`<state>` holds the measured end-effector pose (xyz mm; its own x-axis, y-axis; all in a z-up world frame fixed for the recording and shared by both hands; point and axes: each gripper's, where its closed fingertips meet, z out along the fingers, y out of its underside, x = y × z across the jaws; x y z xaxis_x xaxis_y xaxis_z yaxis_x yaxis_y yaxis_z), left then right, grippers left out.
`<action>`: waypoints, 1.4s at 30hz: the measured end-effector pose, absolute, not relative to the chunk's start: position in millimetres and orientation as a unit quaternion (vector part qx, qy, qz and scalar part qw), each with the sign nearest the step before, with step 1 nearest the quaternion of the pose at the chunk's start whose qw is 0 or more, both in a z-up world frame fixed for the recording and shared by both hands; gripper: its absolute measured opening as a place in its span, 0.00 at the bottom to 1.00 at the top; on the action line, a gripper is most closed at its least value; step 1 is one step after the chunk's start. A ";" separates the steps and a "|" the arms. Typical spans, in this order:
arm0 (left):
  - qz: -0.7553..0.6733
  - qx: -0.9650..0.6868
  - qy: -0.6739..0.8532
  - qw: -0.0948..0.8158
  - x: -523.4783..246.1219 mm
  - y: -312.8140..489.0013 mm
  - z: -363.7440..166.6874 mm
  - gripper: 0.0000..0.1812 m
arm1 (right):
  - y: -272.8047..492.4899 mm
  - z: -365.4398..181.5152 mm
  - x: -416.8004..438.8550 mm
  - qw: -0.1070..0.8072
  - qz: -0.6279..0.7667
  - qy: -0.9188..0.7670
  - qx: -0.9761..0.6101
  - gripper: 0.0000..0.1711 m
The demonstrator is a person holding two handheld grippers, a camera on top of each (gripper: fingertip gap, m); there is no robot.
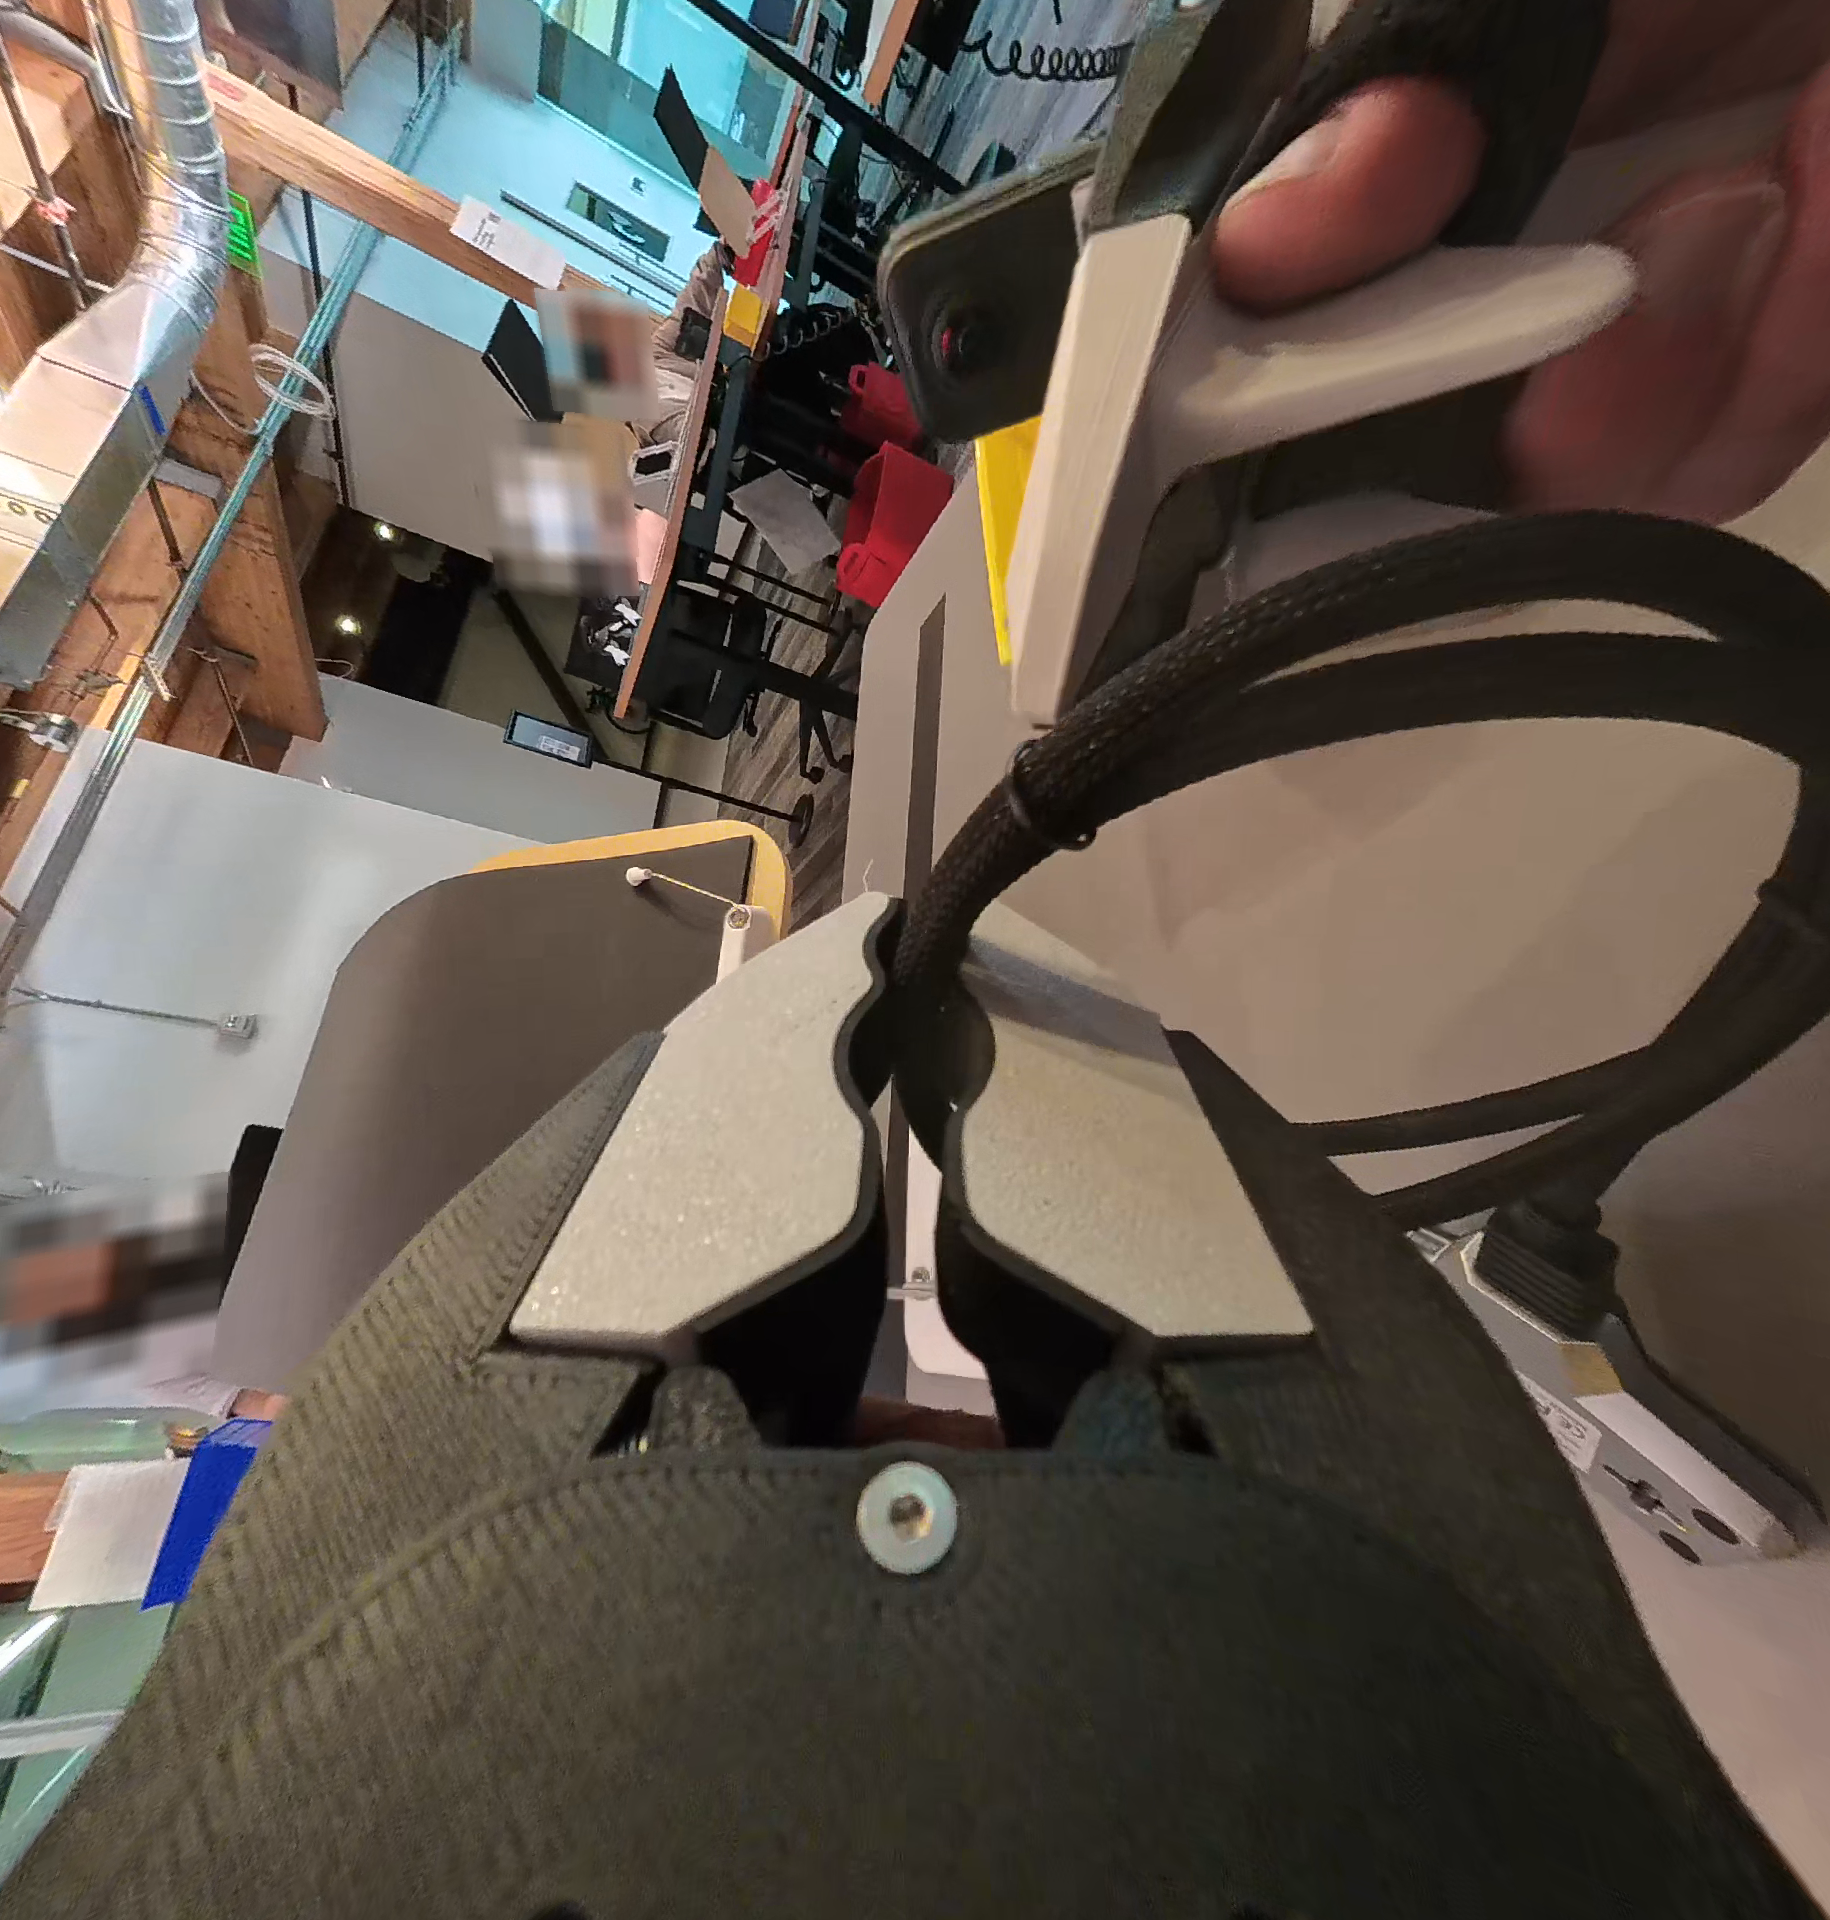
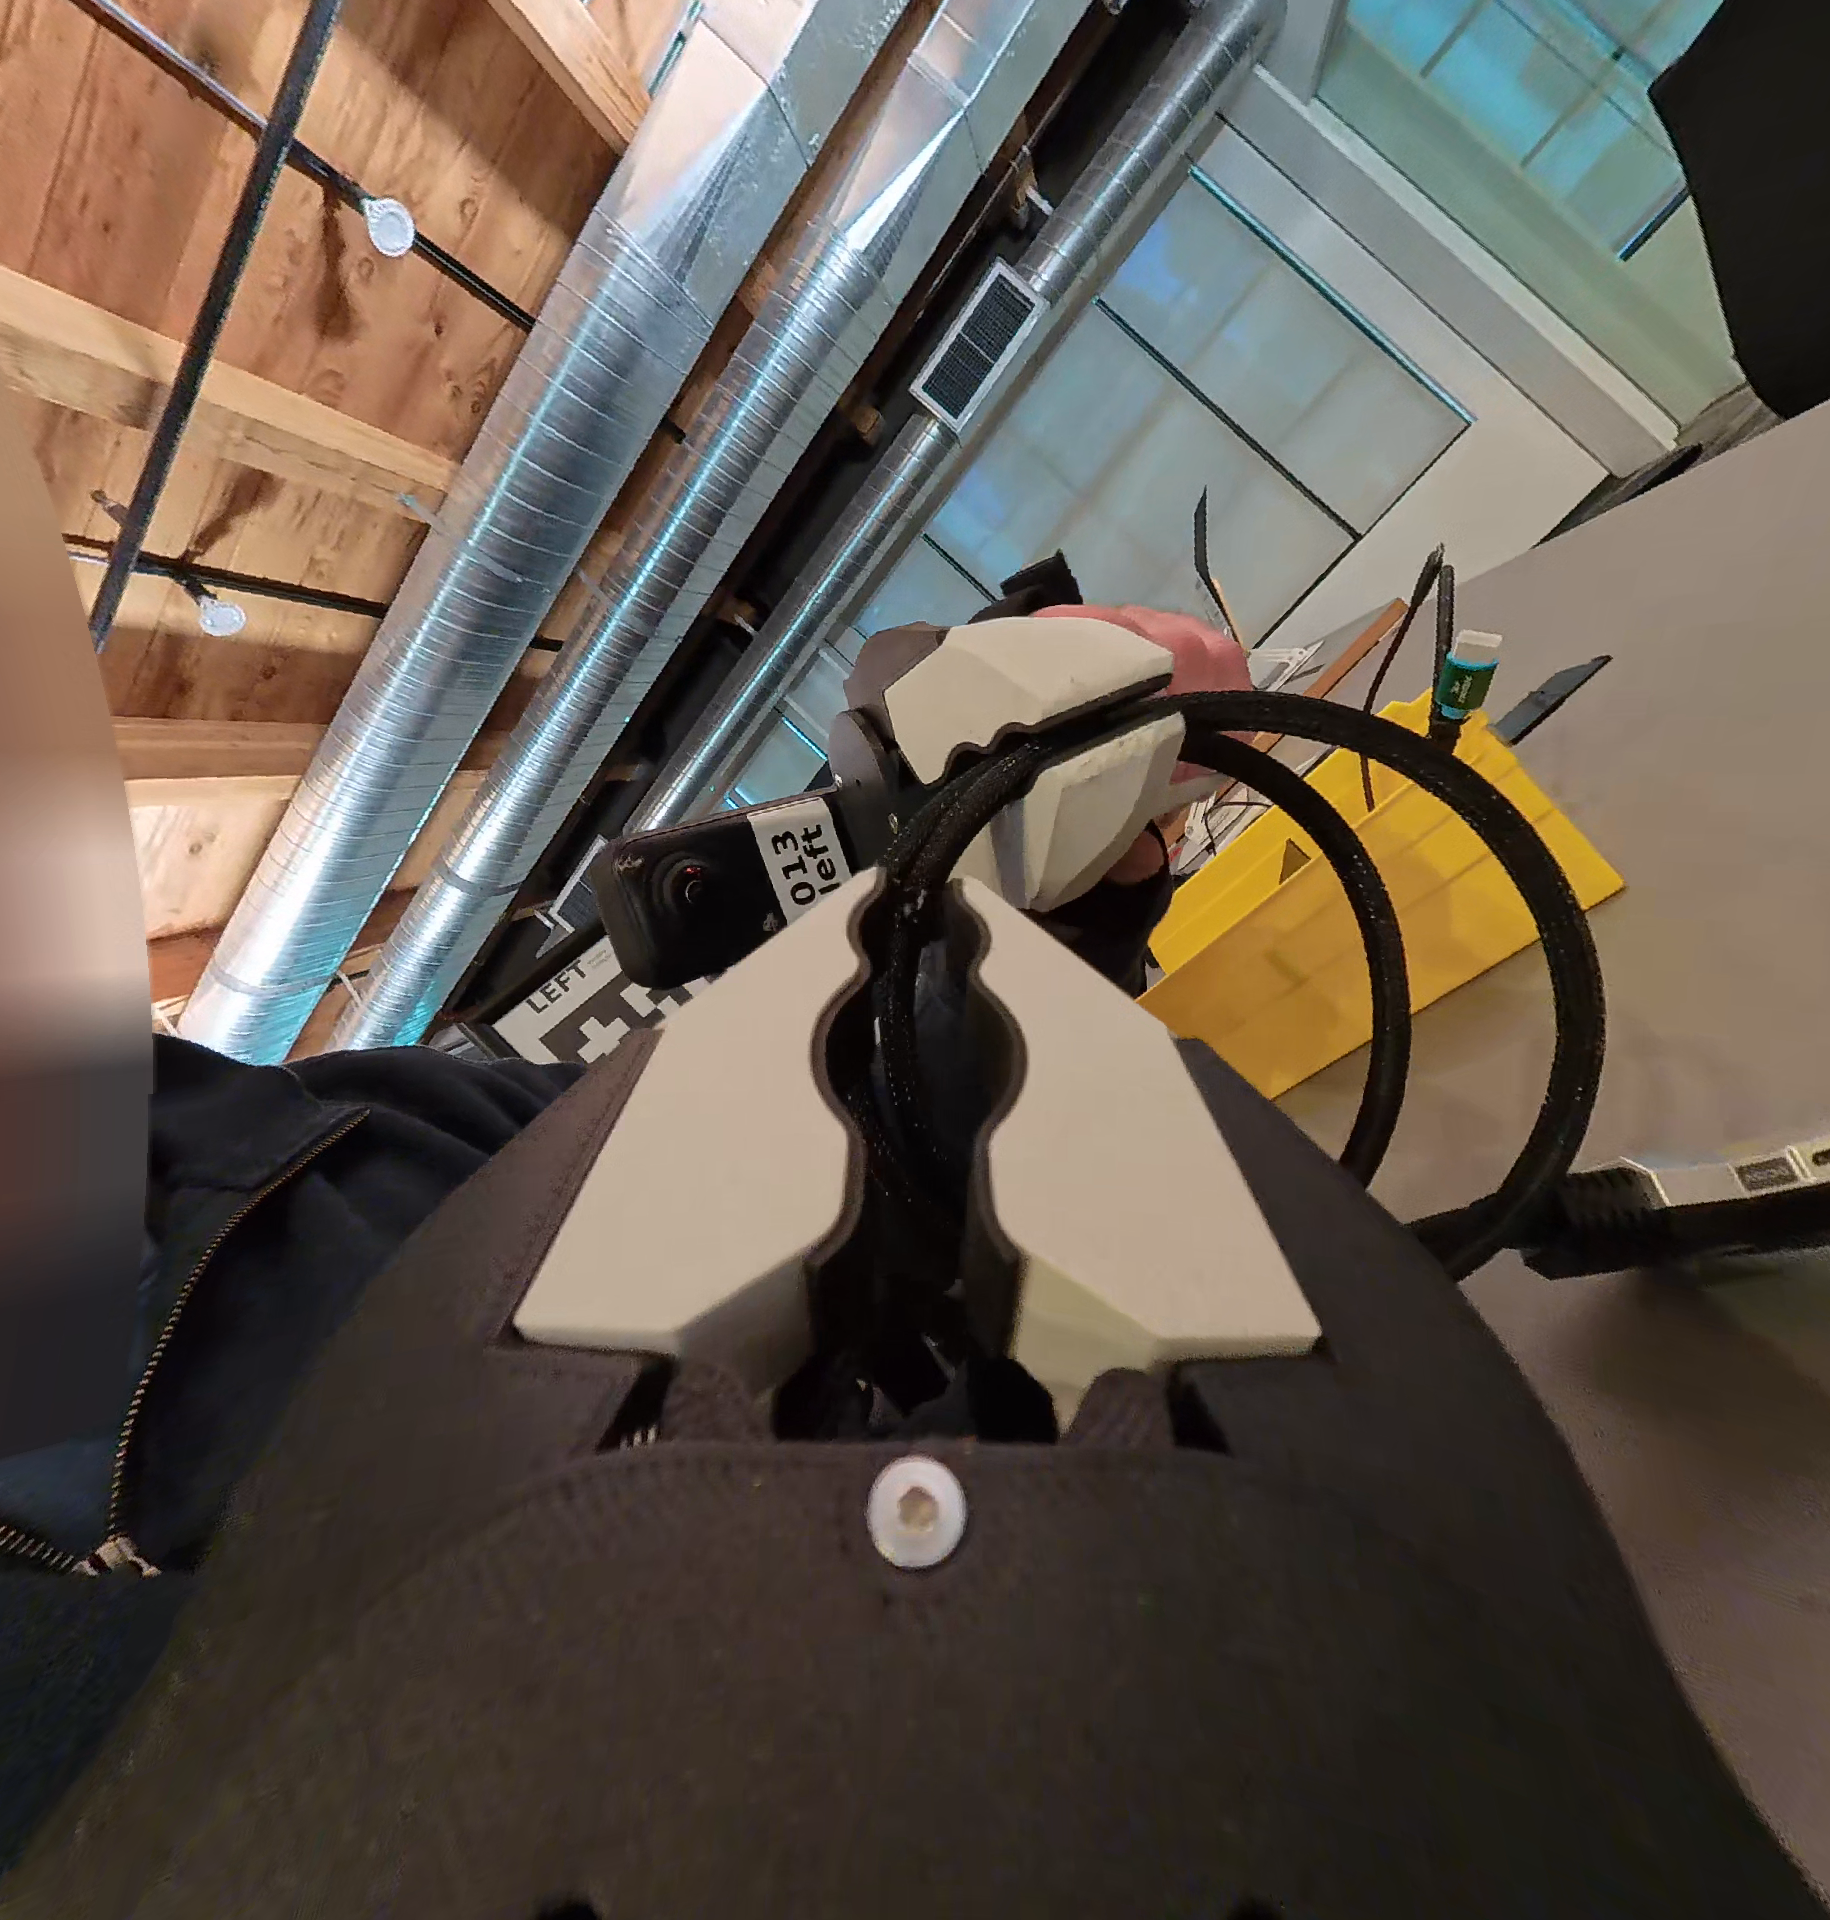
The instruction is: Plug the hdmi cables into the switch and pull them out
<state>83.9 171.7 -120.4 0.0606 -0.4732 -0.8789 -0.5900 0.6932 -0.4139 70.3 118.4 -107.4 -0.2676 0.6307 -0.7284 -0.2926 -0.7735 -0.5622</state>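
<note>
Both grippers pinch the looped black cable [image 1: 1306, 707]: the left gripper [image 1: 906, 997] and the right gripper [image 2: 916, 935]. One plug sits in the silver switch [image 2: 1763, 1174], below and right of them. Next, probably uncoil and free the loose end.

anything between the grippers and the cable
Nothing visible. The left gripper and right gripper are both shut directly on the braided cable, whose plug sits at the switch on the table.
</note>
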 end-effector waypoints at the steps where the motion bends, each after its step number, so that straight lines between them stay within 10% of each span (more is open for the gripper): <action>1: 0.046 -0.389 0.683 0.617 84.0 171.7 -119.9 0.01 | 117.8 -108.2 69.6 0.294 0.780 -0.162 -0.528 0.05; 16: -0.055 -0.450 0.664 0.594 89.9 176.2 -122.8 0.02 | 125.2 -96.9 74.3 0.406 0.700 -0.228 -0.541 0.00; 28: -0.443 -0.562 0.573 0.398 95.7 177.4 -131.8 0.02 | 165.5 -78.6 55.0 0.648 0.221 -0.514 -0.517 0.00; 42: -0.549 -0.551 0.508 0.370 99.6 170.4 -140.9 0.12 | 169.3 -88.5 39.0 0.645 0.088 -0.572 -0.499 0.00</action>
<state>99.6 170.4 -140.9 -0.1191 -0.9661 0.2291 -0.1547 -0.2098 -0.9654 39.0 169.3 -88.5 0.3299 0.6845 0.6501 0.4579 0.4861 -0.7443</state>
